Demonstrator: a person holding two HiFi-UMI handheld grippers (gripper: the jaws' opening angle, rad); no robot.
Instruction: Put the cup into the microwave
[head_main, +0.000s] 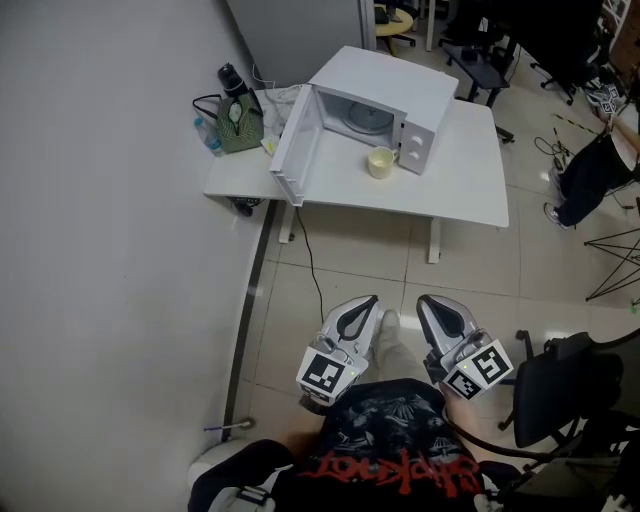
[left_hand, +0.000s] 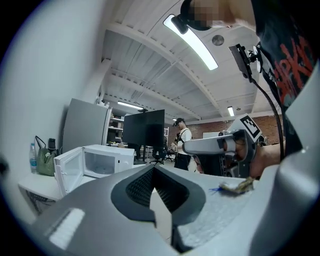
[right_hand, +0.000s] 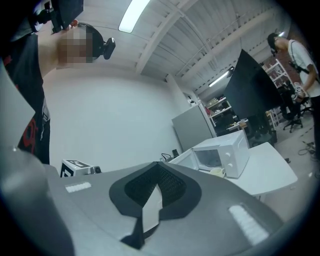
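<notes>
Both tools are held low and close to the person's body at the near edge of the scene, pointing level toward the far table. The left gripper (head_main: 371, 301) has its jaws brought fully together, tips meeting, with nothing between them and touching nothing. The right gripper (head_main: 426, 301), just beside it, shows the same in its own view: tips closed on each other, only the open space between the dark ribbed pads behind them, and no object held. The two grippers sit side by side and apart from each other, above the tiled floor (head_main: 340, 270). The cup (head_main: 380, 162), pale yellow, stands upright on the white table (head_main: 460, 185) well away from both grippers, just in front of the microwave (head_main: 385, 85) and near its control panel. The microwave door (head_main: 298, 145) is swung wide open to the left, and the inside shows a glass turntable with no cup on it. At the far left end of the table are a green bag (head_main: 240, 127) and a dark bottle (head_main: 230, 76) just behind it. A black chair (head_main: 560, 385) stands near on the right, close to the right gripper, and another person (head_main: 600, 165) is at the far right edge.
</notes>
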